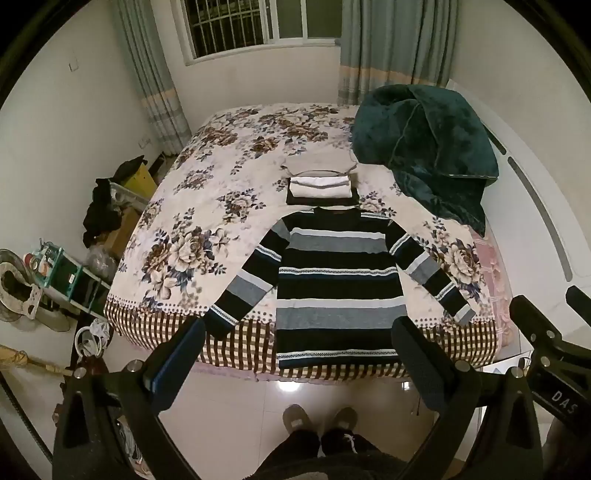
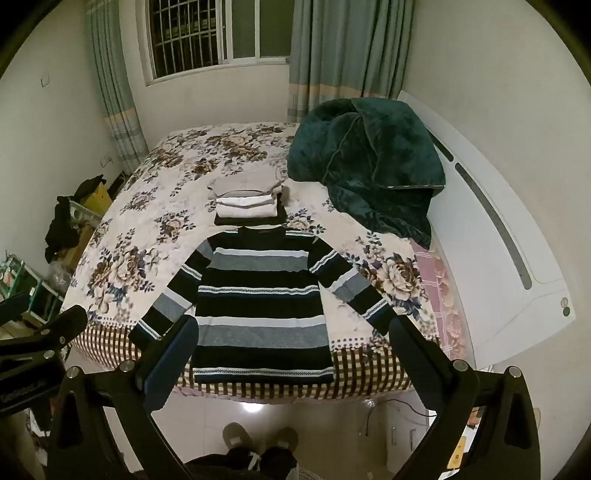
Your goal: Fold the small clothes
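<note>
On the bed (image 1: 207, 177), striped sweater (image 1: 332, 280) is lying flat w/ sleeves spread, hem hanging over the near edge; left tongs (image 1: 299, 354) & right tongs (image 2: 293, 354) are hovering wide open, holding nothing. Fold prob. not begun; next calls for gripping a sleeve

One bed (image 1: 207, 177) with a flowered cover. One striped sweater (image 1: 334, 280) lies spread flat, with two sleeves out to the sides. One stack of folded clothes (image 1: 319, 186), about four pieces, though the exact count is hard to tell. One dark green blanket (image 1: 424, 147) in a heap. One window (image 1: 255, 22), two curtains (image 1: 151, 77). Two slippers (image 1: 295, 415) on the floor.
</note>
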A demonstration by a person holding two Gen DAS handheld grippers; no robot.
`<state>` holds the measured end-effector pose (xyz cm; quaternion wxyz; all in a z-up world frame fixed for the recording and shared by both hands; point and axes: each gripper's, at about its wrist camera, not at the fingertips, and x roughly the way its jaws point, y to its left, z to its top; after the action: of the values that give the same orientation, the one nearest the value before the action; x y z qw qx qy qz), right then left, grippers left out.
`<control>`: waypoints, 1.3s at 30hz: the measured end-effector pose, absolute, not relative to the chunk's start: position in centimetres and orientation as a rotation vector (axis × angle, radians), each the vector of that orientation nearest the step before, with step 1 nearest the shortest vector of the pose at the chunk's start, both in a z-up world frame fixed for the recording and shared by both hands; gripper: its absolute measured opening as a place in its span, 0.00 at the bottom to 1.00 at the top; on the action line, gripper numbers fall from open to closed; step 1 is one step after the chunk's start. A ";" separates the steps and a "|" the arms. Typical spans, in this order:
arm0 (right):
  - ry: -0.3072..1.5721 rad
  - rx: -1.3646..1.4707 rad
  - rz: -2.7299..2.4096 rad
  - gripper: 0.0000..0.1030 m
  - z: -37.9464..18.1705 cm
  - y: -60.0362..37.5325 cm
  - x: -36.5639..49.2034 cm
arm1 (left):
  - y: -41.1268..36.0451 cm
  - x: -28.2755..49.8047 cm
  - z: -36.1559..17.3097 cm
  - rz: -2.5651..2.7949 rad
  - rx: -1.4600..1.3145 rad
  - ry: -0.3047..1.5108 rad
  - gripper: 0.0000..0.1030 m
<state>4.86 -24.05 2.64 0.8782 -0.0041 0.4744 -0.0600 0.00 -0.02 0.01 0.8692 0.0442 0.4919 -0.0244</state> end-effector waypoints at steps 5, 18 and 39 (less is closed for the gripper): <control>0.987 -0.013 -0.129 1.00 2.7 -24.1 4.9 | 0.1 0.0 0.0 -0.062 0.075 1.036 1.00; 0.987 -0.015 -0.126 1.00 2.7 -24.0 4.8 | 0.1 0.0 0.0 -0.057 0.081 1.027 1.00; 0.985 -0.020 -0.128 1.00 3.0 -24.0 5.0 | 0.2 0.4 0.3 -0.057 0.076 1.020 1.00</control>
<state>4.97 -23.99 3.01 0.8792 -0.0095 0.4724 -0.0616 0.38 0.17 0.29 0.8716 0.0365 0.4881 -0.0272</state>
